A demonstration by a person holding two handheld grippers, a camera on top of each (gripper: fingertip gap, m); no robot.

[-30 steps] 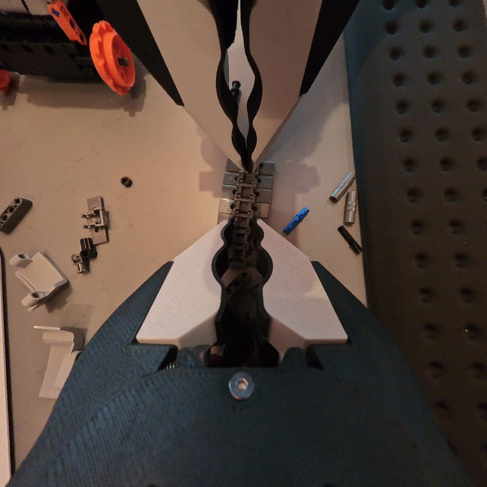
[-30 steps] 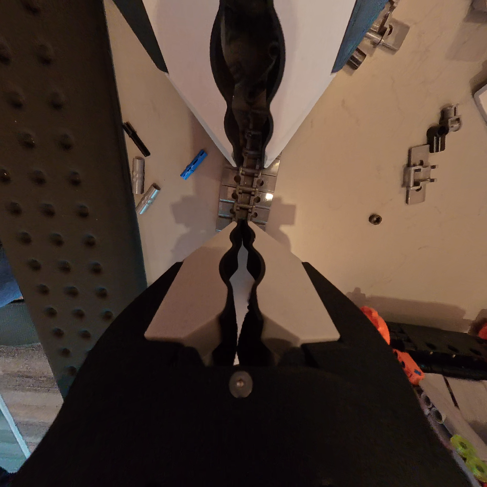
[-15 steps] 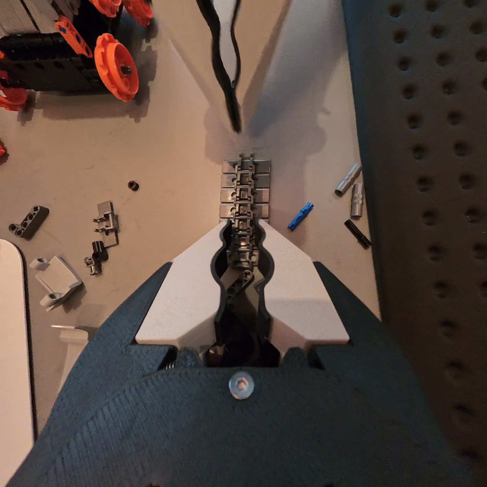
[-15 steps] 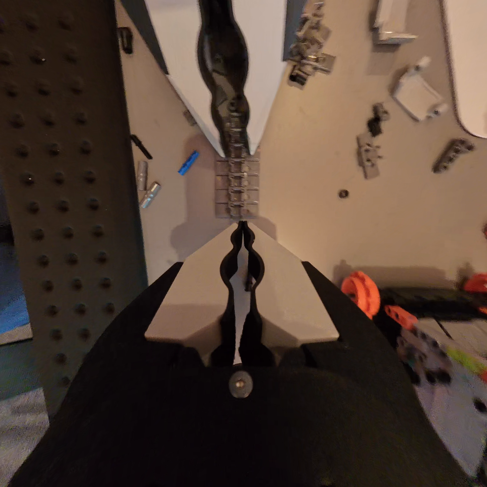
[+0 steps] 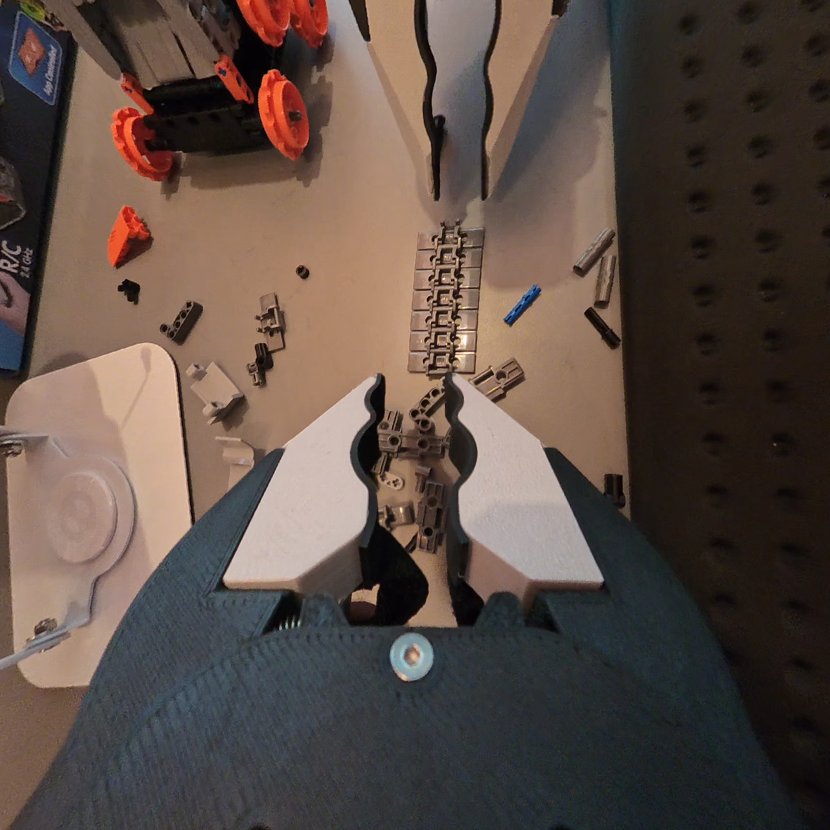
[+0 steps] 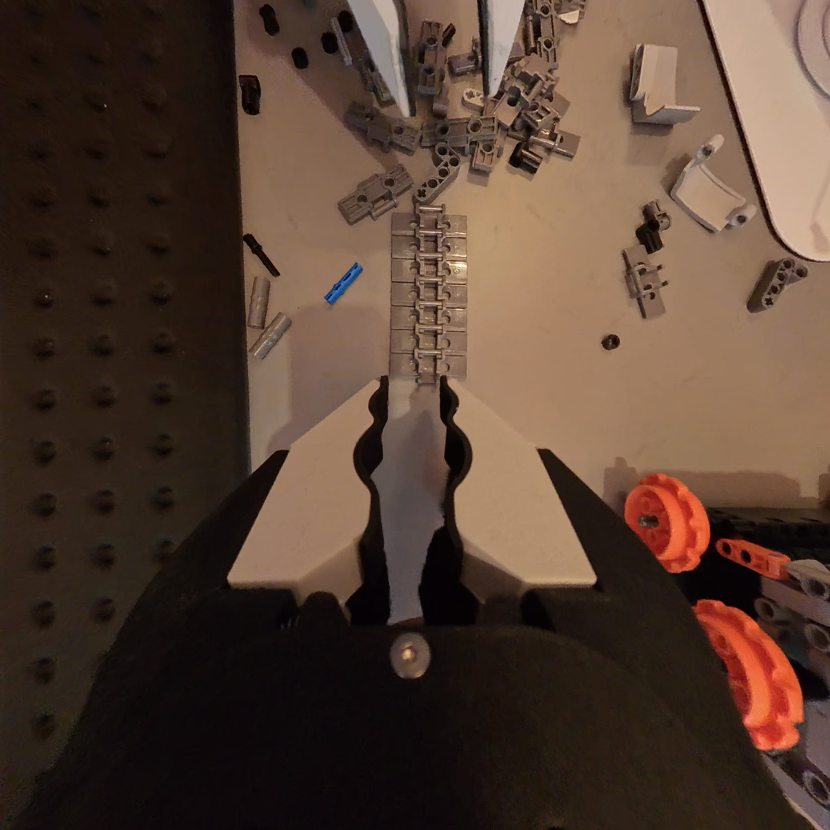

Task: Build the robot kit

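Beige worktop [image 5: 359,233] carries loose building-toy parts under warm, dim light. Going left to right in the left wrist view: a white plate [image 5: 99,449] lies at the left edge, and above it stands a half-built vehicle [image 5: 197,90] with orange wheels, set back from the middle. Small grey and black pieces lie scattered between them. At centre a grey track strip [image 5: 447,298] lies flat and straight, held by neither tool. The left gripper [image 5: 415,381] has its fingers spread apart and empty, tips just short of the strip's near end, above a heap of grey connectors [image 5: 413,467]. Opposite, the right gripper [image 6: 411,381] also has its fingers parted with nothing between them, tips just beside the strip's other end. The two tools face each other along the strip's length. Right of the strip lie a blue pin [image 5: 521,304], two grey sleeves [image 5: 597,260] and a black pin [image 5: 602,333], next to a dark studded mat [image 5: 727,314] along the right edge.
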